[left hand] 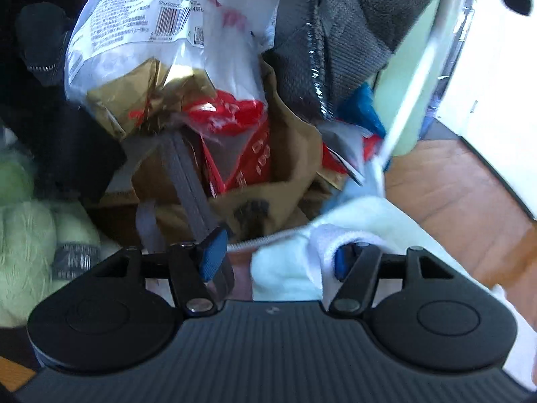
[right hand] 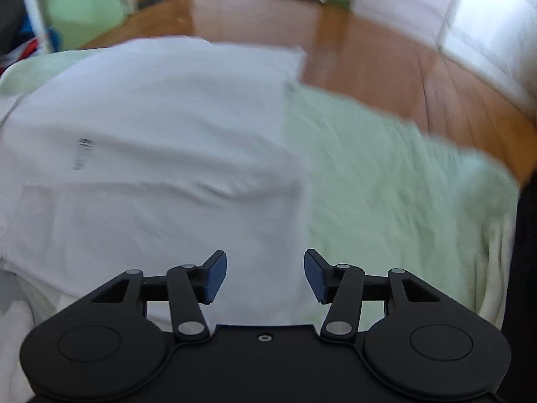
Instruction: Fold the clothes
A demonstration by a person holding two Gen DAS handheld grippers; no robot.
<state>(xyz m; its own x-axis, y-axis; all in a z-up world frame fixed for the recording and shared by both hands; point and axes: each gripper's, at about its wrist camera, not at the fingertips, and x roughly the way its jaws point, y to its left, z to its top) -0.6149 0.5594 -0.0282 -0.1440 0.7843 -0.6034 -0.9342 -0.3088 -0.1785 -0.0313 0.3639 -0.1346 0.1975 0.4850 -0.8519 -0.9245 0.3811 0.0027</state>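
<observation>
Black gripper bodies are filling the bottom of both views. On the left side, the left gripper is being held with its jaws apart over the edge of a pale surface; white cloth is bunched between the blue pads and is partly hiding the right-hand pad, so whether it is being pinched cannot be told (the pads do not appear to be pressing on it). Beyond it, a heap of plastic bags, a brown paper bag and dark knitwear is being shown, blurred.

Moving rightward, the right gripper is being held with its jaws standing apart and nothing between them, directly above the near edge of a white garment. The garment is lying flat on a pale green sheet, stretching ahead of this gripper and to its left, its right-hand edge running away from the camera just beyond the right pad. A wooden floor is being seen past the sheet.

Judged from this, the right gripper is the better placed for taking the near hem, the long axis of the garment running forward from it.
</observation>
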